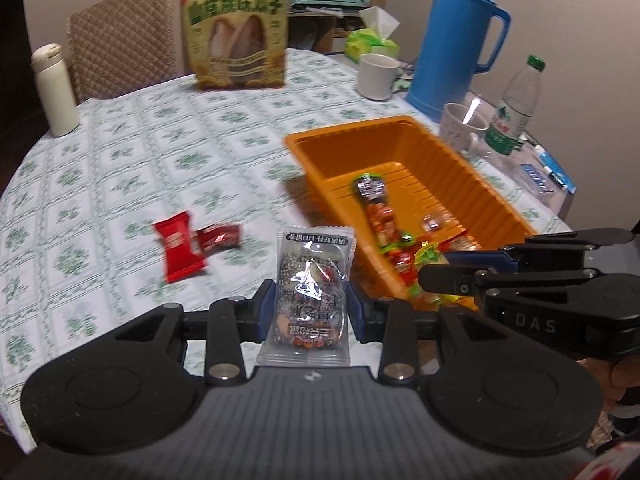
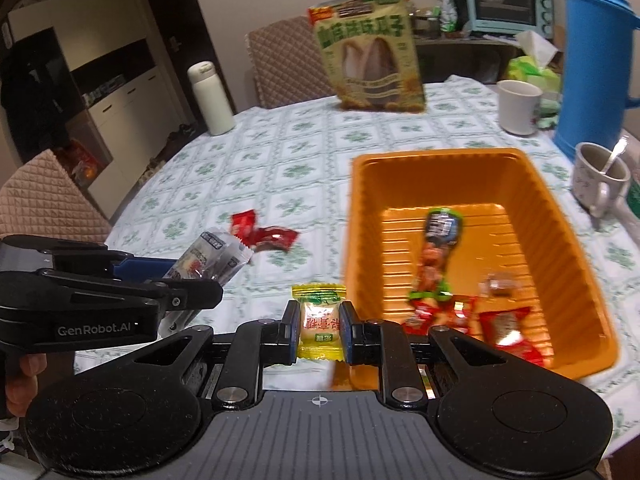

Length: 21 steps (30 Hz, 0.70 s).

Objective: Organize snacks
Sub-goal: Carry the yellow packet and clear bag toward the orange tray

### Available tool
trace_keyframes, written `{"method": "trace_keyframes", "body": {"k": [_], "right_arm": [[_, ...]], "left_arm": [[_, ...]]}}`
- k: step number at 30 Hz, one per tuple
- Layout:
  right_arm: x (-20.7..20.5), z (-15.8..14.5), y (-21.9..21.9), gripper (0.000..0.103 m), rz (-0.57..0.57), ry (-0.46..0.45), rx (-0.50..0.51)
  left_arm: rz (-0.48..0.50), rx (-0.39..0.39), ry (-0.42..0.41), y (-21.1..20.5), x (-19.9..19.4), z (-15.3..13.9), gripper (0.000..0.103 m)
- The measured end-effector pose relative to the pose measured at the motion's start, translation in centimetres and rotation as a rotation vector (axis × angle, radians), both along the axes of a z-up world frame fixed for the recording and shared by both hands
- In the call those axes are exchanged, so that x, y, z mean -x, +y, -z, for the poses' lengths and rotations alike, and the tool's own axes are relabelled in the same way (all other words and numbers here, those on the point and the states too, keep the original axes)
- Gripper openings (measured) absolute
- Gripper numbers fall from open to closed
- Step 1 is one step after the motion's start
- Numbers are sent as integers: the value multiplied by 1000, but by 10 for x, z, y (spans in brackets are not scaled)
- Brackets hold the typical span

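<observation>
1. Orange ribbed plastic is what the rectangular bin (image 2: 576,248) is made of; it is seen at the right of the right wrist view, resting on a round table covered by a white cloth with green floral squares (image 2: 280,148).
2. Several wrapped snacks are seen on the bin's floor, among them a long red-and-green packet (image 2: 436,256) and small red packets (image 2: 508,330) toward the lower edge.
3. A small yellow-wrapped snack with a pale centre (image 2: 319,326) is pinched between the blue-padded fingers of the right gripper (image 2: 320,330), at the lower centre of that view, just left of the bin's near corner.
4. A clear-and-grey foil snack packet with dark print (image 1: 309,292) is clamped upright by the left gripper (image 1: 310,312), at the lower centre of the left wrist view, beside the bin's left wall.
5. Two red snack packets (image 1: 180,252) are seen lying touching each other on the cloth, left of centre in the left wrist view.
6. A large green-and-yellow seed bag (image 1: 236,32) is seen standing at the upper centre, a tall blue plastic thermos (image 1: 456,40) at the upper right, and a white insulated bottle (image 1: 54,92) at the upper left.
</observation>
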State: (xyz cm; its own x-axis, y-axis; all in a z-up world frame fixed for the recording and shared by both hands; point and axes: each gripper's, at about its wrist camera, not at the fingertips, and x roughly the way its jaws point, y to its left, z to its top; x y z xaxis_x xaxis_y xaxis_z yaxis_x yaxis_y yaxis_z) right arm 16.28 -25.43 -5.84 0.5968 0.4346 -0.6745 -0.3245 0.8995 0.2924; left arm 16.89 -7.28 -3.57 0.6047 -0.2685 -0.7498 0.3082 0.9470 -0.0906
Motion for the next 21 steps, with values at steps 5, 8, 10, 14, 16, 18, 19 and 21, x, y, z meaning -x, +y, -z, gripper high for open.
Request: {"method": "trace_keyframes", "body": {"k": [5, 8, 10, 14, 16, 18, 19, 21], "right_arm": [[0, -1, -33, 21, 39, -4, 3], [-1, -1, -51, 21, 62, -6, 8], [-3, 0, -61, 21, 74, -8, 12], [-9, 0, -79, 21, 93, -16, 20], [-14, 0, -86, 21, 99, -21, 23], [-19, 1, -93, 21, 102, -31, 27], [-21, 1, -96, 21, 102, -34, 29], [-27, 2, -100, 21, 103, -38, 30]], "left_arm": [[26, 12, -4, -30, -4, -2, 34], [30, 17, -3, -45, -7, -1, 34], [28, 22, -4, -54, -11, -1, 34], [23, 34, -3, -71, -19, -2, 34], [21, 34, -7, -79, -23, -3, 34], [17, 37, -8, -85, -28, -3, 34], [13, 40, -6, -88, -31, -3, 34], [5, 40, -7, -94, -36, -3, 34]]}}
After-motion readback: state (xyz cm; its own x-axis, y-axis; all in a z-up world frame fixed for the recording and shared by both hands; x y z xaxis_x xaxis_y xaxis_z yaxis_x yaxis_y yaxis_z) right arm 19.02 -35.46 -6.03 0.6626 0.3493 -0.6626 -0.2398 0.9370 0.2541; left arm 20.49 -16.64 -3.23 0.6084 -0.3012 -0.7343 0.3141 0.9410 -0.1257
